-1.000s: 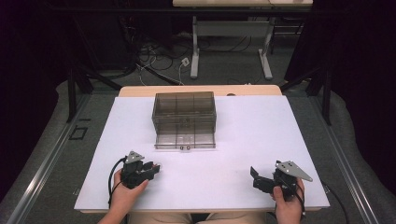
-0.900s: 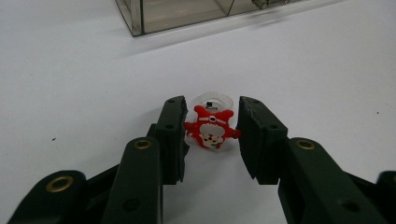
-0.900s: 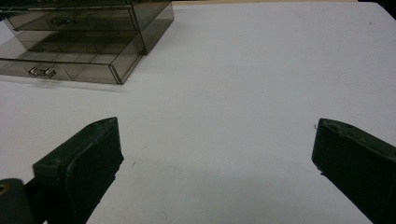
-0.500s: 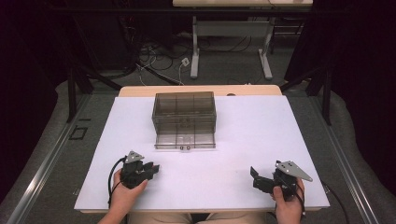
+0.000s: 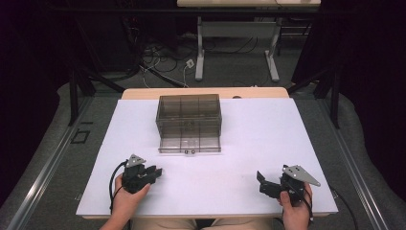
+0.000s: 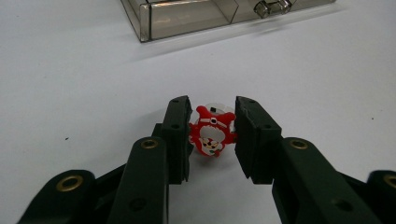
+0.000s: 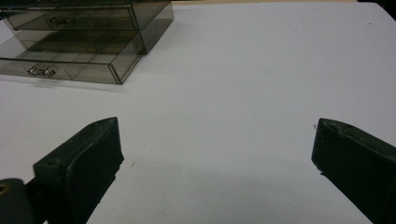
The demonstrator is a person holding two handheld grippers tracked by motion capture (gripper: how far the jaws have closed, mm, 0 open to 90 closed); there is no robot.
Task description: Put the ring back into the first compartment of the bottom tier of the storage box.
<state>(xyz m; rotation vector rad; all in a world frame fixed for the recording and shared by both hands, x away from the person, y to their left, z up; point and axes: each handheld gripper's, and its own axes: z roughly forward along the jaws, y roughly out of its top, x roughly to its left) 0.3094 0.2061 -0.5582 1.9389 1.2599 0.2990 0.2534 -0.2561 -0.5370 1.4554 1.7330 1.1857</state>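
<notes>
Red and white, a small Santa-figure ring (image 6: 212,133) sits clamped between the pads of our left gripper (image 5: 154,173), low over the white table (image 5: 249,139) near its front-left corner. We judge the pick-up done: the jaws press the ring from both sides. What we read as left is carrying it to the smoky clear drawer box (image 5: 188,115) at the middle of the table's far half, whose bottom drawer (image 5: 189,143) stands pulled out toward us, and dropping it inside. Our right gripper (image 5: 263,183) rests near the front-right corner with its jaws spread wide and nothing between them. Against the earlier frames: left jaws have just been closing onto the ring; neither hand has shifted place, and the box and drawer are unchanged
</notes>
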